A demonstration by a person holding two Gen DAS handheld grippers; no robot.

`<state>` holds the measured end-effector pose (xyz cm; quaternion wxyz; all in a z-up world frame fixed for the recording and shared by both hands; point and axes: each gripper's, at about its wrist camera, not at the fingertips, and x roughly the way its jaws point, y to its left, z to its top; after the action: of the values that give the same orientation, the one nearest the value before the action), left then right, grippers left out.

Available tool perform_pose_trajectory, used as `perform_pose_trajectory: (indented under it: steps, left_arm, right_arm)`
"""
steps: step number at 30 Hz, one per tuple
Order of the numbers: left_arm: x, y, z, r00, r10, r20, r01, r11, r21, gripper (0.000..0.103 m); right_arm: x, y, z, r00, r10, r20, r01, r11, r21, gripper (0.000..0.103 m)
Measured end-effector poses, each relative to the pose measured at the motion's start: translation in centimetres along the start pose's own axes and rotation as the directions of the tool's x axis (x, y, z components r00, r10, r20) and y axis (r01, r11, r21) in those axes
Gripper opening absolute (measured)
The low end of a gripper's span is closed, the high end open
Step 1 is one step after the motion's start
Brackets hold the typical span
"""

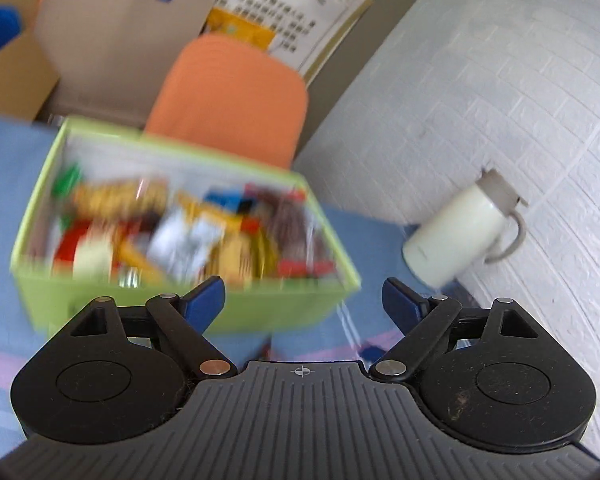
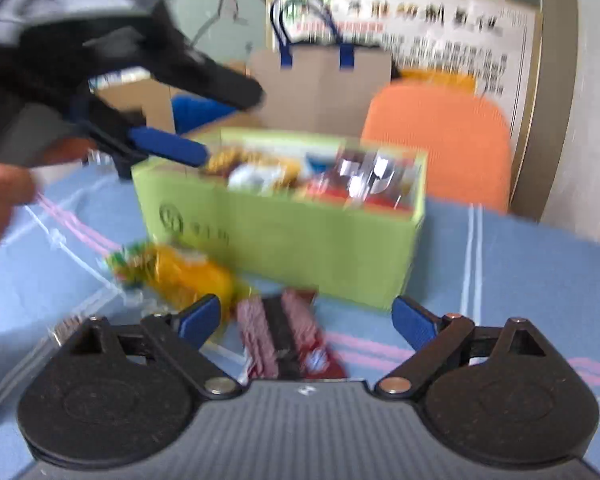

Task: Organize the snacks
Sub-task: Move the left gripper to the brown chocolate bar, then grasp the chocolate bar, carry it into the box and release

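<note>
The green box (image 2: 284, 232) stood in the middle of the right wrist frame on the blue-clothed worktop (image 2: 520, 264), already heaped with mixed snack packets, which suggests it served as the collecting bin. Two snacks lay outside it on the cloth just in front of its near wall: a yellow packet (image 2: 180, 276) at lower left of centre and a dark red wrapped bar (image 2: 284, 332) at lower centre, apparently the ones left to gather.

The right claw (image 2: 306, 316) was spread wide and held nothing; the red bar lay between its blue fingertips, though whether they touched it could not be told.

The left claw (image 1: 304, 300) was likewise wide open and empty, held above the box's near right corner in its own view; in the right wrist view it appeared at upper left, over the box's left end. A white jug (image 1: 460, 236) stood at the right of the left wrist frame, by the wall.
</note>
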<state>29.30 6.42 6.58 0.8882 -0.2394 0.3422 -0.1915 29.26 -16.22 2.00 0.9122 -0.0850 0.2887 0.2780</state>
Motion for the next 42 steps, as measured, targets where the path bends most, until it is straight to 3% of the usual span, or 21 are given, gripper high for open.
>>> perform_pose_trajectory:
  steps: [4,6,8,11,17,20,24,26,30,33,36,39,42]
  left_arm:
    - [-2.1,1.3,-3.6,0.999,0.028,-0.034,-0.030,0.997,-0.073,0.074]
    - [-3.5,2.2,-5.2,0.998,0.047,-0.036,-0.051,0.993,-0.106,0.074]
    - [-4.6,3.1,-6.6,0.997,0.065,-0.034,-0.069,0.987,-0.143,0.076]
    - [-5.6,4.2,-7.9,0.996,0.077,-0.052,-0.085,0.981,-0.174,0.076]
    - [-3.8,3.6,-8.8,0.993,0.031,-0.113,-0.053,0.979,-0.198,0.075]
    - [-2.9,2.5,-8.7,0.993,-0.007,-0.119,-0.015,0.983,-0.182,0.076]
    - [0.7,0.9,-5.5,0.988,-0.060,-0.139,0.038,0.987,-0.157,0.075]
    - [3.0,0.1,-4.3,0.983,-0.017,-0.184,-0.005,0.993,-0.119,0.073]
    - [6.5,-0.1,-3.9,0.968,0.074,-0.239,-0.085,0.996,-0.038,0.068]
    - [7.9,0.6,-3.9,0.962,0.071,-0.263,-0.088,0.995,-0.052,0.061]
    - [8.5,0.1,-3.8,0.958,0.075,-0.278,-0.077,0.997,0.003,0.058]
    - [8.4,-0.3,-4.2,0.950,0.099,-0.296,-0.086,0.995,0.058,0.051]
    - [7.8,-0.7,-5.4,0.946,0.093,-0.312,-0.077,0.995,0.063,0.048]
  right_arm:
    - [4.4,1.5,0.2,0.998,0.011,-0.059,-0.012,1.000,-0.027,0.093]
    - [6.1,1.9,0.0,0.995,-0.045,-0.087,0.040,0.997,-0.064,0.093]
    - [6.4,1.4,-0.4,0.995,-0.053,-0.087,0.053,0.999,0.000,0.092]
    - [5.2,2.0,-1.3,0.993,-0.073,-0.088,0.074,0.997,0.013,0.091]
    - [2.3,5.7,-3.1,0.995,0.012,-0.100,-0.017,0.999,-0.043,0.091]
    - [1.1,7.0,-3.5,0.996,-0.025,-0.086,0.017,0.996,-0.090,0.091]
    - [0.5,6.1,-3.5,0.992,-0.077,-0.095,0.074,0.996,-0.040,0.091]
    - [0.2,5.4,-3.6,0.992,-0.081,-0.099,0.081,0.997,-0.002,0.091]
    - [0.3,4.7,-3.3,0.997,-0.028,-0.076,0.031,0.999,0.028,0.091]
    - [2.0,4.5,-2.4,0.997,0.028,-0.076,-0.026,0.999,0.021,0.091]
    - [3.4,4.5,-1.9,0.994,0.051,-0.094,-0.052,0.999,-0.002,0.092]
    - [3.1,4.3,-1.8,0.992,0.078,-0.098,-0.080,0.997,-0.012,0.092]
    - [1.7,3.8,-2.4,0.990,0.110,-0.087,-0.106,0.993,0.050,0.092]
